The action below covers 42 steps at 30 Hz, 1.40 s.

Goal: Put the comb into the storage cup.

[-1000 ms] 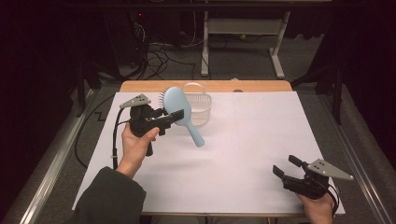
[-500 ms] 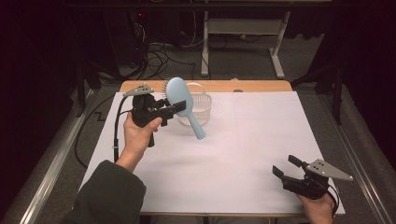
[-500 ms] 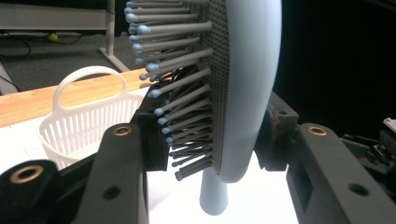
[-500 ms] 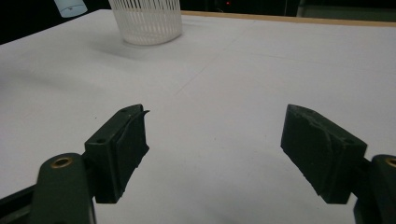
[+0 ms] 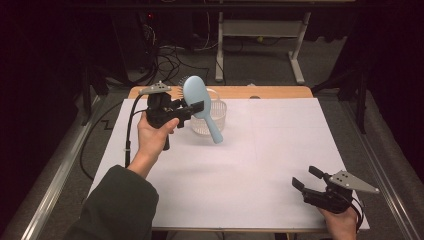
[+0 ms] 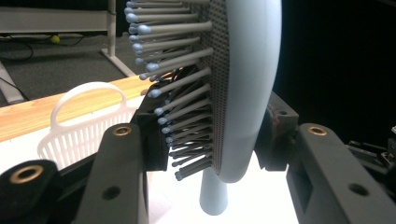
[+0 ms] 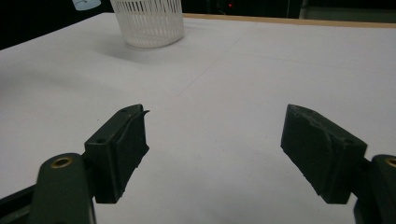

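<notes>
A light blue hairbrush hangs in the air above the table's far left, its handle slanting down to the right. My left gripper is shut on the brush head. In the left gripper view the jaws press the bristle side and the smooth back of the hairbrush, and its handle points down. Just behind the brush stands a white slotted basket near the table's far edge; its handle arches up. Low over the table's near right corner, my right gripper stays open with nothing between its jaws.
White paper covers the table, with a wooden strip bare along the far edge. The basket sits far ahead of the right gripper. Metal rails run along both sides, and cables and a desk frame lie on the floor beyond.
My left hand has lifted the hairbrush and carried it toward the far edge, closer to the basket. The right gripper has stayed where it was.
</notes>
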### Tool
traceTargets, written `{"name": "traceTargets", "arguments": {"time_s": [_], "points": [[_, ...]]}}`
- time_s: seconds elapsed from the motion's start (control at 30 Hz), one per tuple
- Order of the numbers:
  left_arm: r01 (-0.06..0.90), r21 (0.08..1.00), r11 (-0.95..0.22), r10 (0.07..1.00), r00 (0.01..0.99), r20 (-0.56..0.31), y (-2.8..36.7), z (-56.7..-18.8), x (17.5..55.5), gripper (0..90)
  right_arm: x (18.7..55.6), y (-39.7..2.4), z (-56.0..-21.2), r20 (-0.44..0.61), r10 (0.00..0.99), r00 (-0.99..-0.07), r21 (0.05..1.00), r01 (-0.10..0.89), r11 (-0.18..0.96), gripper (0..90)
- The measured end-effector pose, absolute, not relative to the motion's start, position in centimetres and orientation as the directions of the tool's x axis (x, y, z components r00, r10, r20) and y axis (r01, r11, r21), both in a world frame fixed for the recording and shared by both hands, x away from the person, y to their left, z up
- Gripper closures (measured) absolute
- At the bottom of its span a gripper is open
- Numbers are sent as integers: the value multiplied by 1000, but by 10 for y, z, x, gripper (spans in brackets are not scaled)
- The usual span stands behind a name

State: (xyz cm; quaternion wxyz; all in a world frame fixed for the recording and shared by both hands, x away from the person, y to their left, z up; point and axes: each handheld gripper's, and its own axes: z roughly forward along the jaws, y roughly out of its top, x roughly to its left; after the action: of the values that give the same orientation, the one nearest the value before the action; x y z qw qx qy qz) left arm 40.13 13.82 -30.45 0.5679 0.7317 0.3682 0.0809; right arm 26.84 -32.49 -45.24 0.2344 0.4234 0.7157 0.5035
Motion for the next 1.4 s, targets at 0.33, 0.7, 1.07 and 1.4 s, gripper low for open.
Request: {"name": "traceTargets", "arguments": {"time_s": [0.33,0.7,1.07,1.4], "points": [[438,895,-89,632,719,-289,136,-298,407,548,269,-325,-454,95,846,-524,918,375,129,230],[432,900,-58,653,698,-293,140,-292,419,548,271,-325,-455,99,843,-528,914,383,132,231],[451,892,-39,689,659,-303,144,-289,438,548,268,-326,-455,100,847,-522,915,382,127,232],[447,893,-52,695,658,-289,138,-280,447,548,268,-327,-455,101,849,-519,915,383,125,232]]}}
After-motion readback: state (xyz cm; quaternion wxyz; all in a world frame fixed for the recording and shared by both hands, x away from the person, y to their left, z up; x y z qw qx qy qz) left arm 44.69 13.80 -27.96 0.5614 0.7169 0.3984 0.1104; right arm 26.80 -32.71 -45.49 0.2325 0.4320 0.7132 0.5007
